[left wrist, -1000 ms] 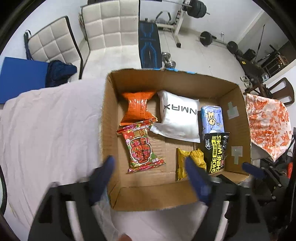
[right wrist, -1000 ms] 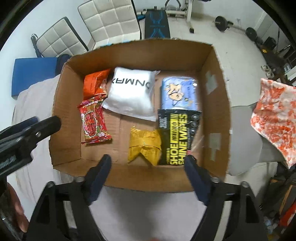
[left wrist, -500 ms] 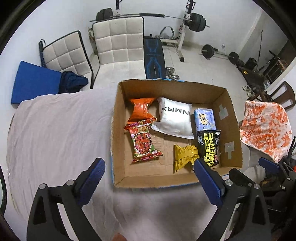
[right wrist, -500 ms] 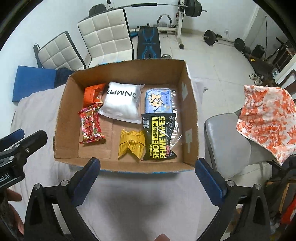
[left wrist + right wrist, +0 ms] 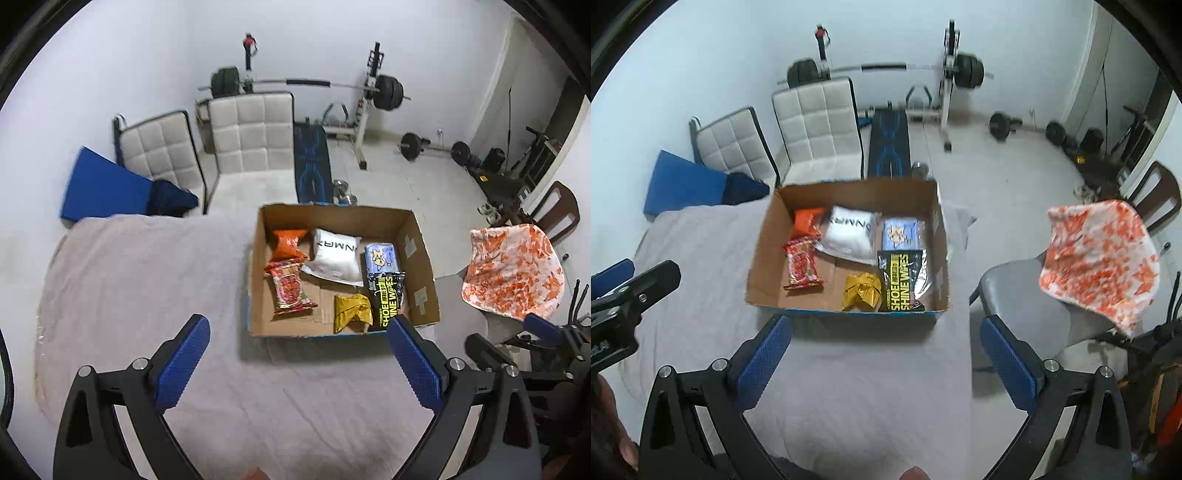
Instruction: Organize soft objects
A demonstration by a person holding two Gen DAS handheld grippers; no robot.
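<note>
An open cardboard box (image 5: 255, 280) sits on the cloth-covered table. It holds an orange packet (image 5: 290, 243), a red snack bag (image 5: 291, 290), a white pouch (image 5: 336, 256), a blue tissue pack (image 5: 380, 258), black shoe wipes (image 5: 388, 299) and a yellow packet (image 5: 351, 310). My left gripper (image 5: 295, 325) hangs high above the table on the near side of the box, open and empty. My right gripper (image 5: 886, 322) is also open and empty, above the table in front of the box (image 5: 764, 266). The shoe wipes (image 5: 899, 282) and yellow packet (image 5: 862, 290) lie nearest it.
A pale cloth (image 5: 147, 277) covers the table left of and in front of the box. A grey chair (image 5: 1015, 295) with an orange-and-white cloth (image 5: 1100, 258) stands at the right. Two white padded chairs (image 5: 251, 136), a blue mat (image 5: 103, 184) and a weight bench (image 5: 310, 162) lie beyond.
Both grippers have risen and drawn back from the box, which now looks smaller and farther. Their jaws have spread wider. The packets in the box have not moved.
</note>
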